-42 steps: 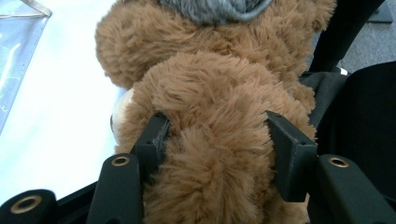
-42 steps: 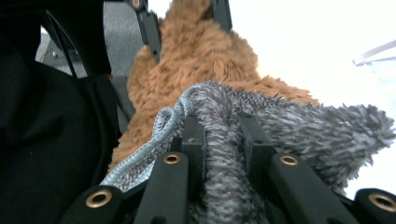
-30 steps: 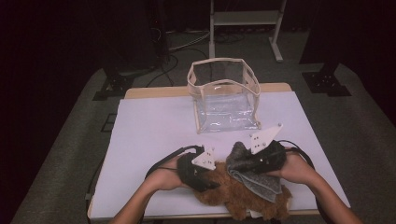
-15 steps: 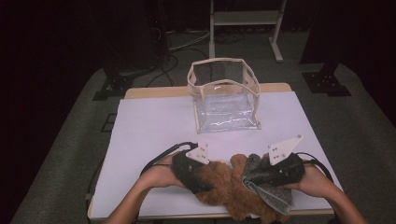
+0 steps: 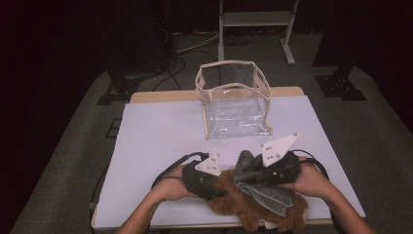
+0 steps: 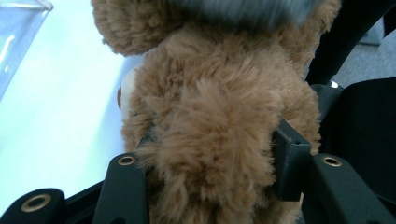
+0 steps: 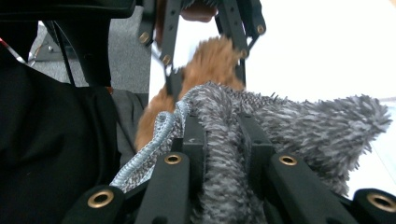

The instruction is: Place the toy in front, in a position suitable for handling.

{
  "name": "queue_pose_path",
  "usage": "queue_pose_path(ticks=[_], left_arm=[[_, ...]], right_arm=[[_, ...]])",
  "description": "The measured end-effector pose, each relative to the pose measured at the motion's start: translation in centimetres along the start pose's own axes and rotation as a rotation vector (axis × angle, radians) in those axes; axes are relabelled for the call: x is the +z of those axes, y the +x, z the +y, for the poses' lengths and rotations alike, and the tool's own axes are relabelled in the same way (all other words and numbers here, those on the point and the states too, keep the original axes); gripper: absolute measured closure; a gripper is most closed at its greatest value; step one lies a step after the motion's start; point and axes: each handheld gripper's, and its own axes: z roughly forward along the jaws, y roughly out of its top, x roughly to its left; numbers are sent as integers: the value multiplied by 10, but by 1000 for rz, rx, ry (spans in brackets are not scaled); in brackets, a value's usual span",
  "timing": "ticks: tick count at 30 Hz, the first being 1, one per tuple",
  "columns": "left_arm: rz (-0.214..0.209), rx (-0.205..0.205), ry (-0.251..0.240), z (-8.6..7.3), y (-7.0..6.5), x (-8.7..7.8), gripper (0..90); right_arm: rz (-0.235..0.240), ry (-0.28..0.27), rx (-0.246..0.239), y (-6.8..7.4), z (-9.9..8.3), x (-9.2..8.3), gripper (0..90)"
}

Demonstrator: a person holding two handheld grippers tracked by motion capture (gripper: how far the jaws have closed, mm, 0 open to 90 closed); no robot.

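Note:
A brown plush toy (image 5: 243, 208) lies at the table's near edge, under a grey fuzzy cloth (image 5: 265, 194). My left gripper (image 5: 219, 189) comes at the toy from the left. Its jaws have just been closing and now press into the brown fur (image 6: 215, 107), the left gripper (image 6: 215, 158) squeezing a tuft between its pads. My right gripper (image 5: 247, 169) is shut on a bunched fold of the grey cloth (image 7: 303, 121), which it holds slightly raised over the toy. In the right gripper view the fold is pinched in the right gripper (image 7: 224, 140), with the left gripper (image 7: 205, 60) on the plush beyond.
A clear plastic bag with a beige rim (image 5: 234, 105) stands open at the back middle of the white table (image 5: 160, 141). A metal stand's legs (image 5: 255, 19) and cables are on the floor behind. Both forearms come in over the near edge.
The right gripper drew right and toward the near edge with the grey cloth, then came back left and up. The left gripper stayed on the plush toy.

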Motion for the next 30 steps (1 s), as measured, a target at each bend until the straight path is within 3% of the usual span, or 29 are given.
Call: queue_pose_path(ticks=[4, 7, 9, 11, 16, 18, 24, 30], left_arm=[[6, 11, 5, -1, -1, -1, 499], [9, 9, -4, -3, -1, -2, 500], [8, 6, -4, -1, 0, -1, 500], [10, -1, -8, 0, 0, 1, 500], [14, 15, 11, 4, 0, 1, 496], [17, 7, 3, 1, -1, 1, 484], [13, -38, -57, -7, 2, -2, 391], [16, -77, -64, -17, 7, -12, 371]], right_arm=[[3, 51, 16, -8, -5, 11, 753], [-33, 75, 69, -18, -22, 1, 753], [-29, 48, 101, -21, -30, -6, 754], [-29, 44, 89, -18, -25, -6, 753], [52, 0, 23, -8, 1, 13, 752], [55, 29, 2, -6, 5, 20, 752], [34, 127, 44, -6, -19, 15, 758], [23, 129, 76, -7, -33, 9, 762]])
